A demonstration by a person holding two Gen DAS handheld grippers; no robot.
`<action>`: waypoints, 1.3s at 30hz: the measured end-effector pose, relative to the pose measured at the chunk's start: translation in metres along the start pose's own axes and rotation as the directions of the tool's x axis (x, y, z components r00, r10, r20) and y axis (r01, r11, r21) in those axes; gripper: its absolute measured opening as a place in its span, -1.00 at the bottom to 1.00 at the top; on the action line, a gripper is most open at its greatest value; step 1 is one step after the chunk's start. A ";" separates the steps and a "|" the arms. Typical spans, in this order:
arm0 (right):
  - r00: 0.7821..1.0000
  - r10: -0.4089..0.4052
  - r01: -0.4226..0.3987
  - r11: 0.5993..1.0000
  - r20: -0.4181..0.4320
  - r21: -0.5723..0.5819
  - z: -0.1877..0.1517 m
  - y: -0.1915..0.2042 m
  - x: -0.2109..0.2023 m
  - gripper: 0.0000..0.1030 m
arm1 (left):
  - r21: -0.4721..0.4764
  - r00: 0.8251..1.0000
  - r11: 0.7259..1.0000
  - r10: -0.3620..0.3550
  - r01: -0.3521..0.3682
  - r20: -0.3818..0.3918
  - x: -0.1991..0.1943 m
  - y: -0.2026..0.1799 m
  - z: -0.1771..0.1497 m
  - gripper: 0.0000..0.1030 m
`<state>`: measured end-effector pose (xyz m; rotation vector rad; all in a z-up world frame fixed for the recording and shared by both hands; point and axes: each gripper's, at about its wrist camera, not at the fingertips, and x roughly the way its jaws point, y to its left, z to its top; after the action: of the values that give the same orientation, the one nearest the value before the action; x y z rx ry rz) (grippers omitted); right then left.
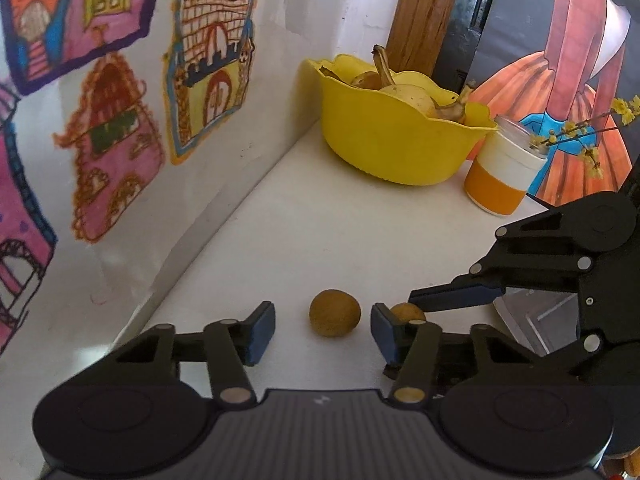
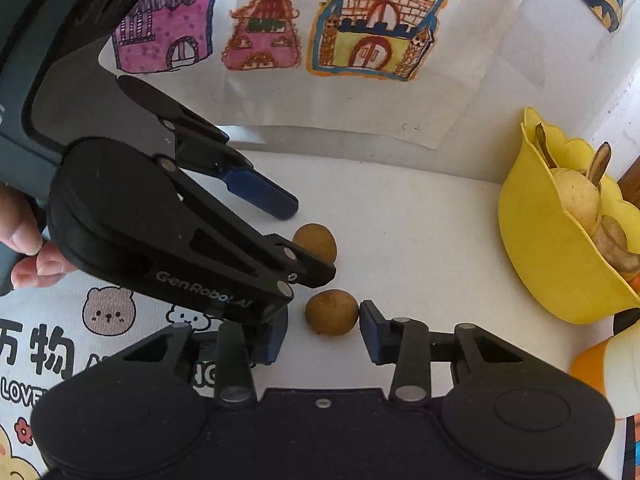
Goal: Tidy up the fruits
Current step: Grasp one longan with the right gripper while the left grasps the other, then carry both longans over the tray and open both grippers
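Two small brown fruits lie side by side on the desk point(image 1: 304, 220). Left claw point(image 1: 323, 326) straddles one fruit point(image 1: 335, 312), pads apart from it; right claw point(image 2: 323, 330) brackets the other fruit point(image 2: 331, 311), right pad touching, left pad hidden. Centre each, squeeze gently, lift toward the bowl point(image 1: 384, 148).

far fruit point(image 1: 335, 313): small, round, dull brown, resting on the white surface, well apart from the yellow bowl point(image 1: 384, 140)
near fruit point(image 2: 331, 312): same kind, just beside the first
bowl: holds pale fruit and bananas

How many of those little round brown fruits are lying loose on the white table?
2. One sits between the left gripper's jaws, the other between the right gripper's jaws. More may hide in the yellow bowl.
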<state>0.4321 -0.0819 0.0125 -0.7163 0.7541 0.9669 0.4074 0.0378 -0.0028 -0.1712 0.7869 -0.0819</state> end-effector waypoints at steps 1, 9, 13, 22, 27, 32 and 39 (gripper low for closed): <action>1.000 0.001 -0.001 1.000 0.001 0.003 0.000 0.000 0.000 -0.25 | 0.000 1.000 1.000 -0.001 0.001 -0.001 0.001 0.000 0.000 -0.03; 1.000 0.015 -0.015 1.000 0.010 0.026 0.001 -0.002 0.002 -0.39 | -0.007 1.000 1.000 -0.008 0.008 -0.001 0.001 -0.002 0.000 -0.41; 1.000 0.019 -0.019 0.999 0.016 0.034 -0.006 0.002 -0.004 -0.39 | -0.017 1.000 1.000 -0.012 0.012 0.002 -0.002 -0.002 -0.003 -0.41; 0.999 -0.003 -0.001 0.997 0.043 0.075 -0.015 -0.009 -0.023 -0.39 | -0.010 1.000 1.000 -0.018 0.018 0.001 -0.011 -0.014 -0.005 -0.41; 0.997 -0.041 0.033 0.993 0.068 0.115 -0.025 -0.019 -0.045 -0.39 | 0.004 0.999 0.999 -0.037 0.037 0.023 -0.020 -0.034 -0.001 -0.40; 0.990 -0.104 0.085 0.979 0.093 0.187 -0.043 -0.029 -0.070 -0.39 | 0.019 0.997 0.998 -0.061 0.060 0.045 -0.025 -0.062 0.003 -0.40; 0.975 -0.197 0.162 0.945 0.100 0.283 -0.087 -0.044 -0.105 -0.39 | 0.039 0.992 0.994 -0.109 0.106 0.066 -0.028 -0.108 0.005 -0.40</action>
<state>0.4131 -0.2158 0.0591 -0.4678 0.6805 0.7174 0.3902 -0.0635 0.0400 -0.1818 0.7081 -0.1908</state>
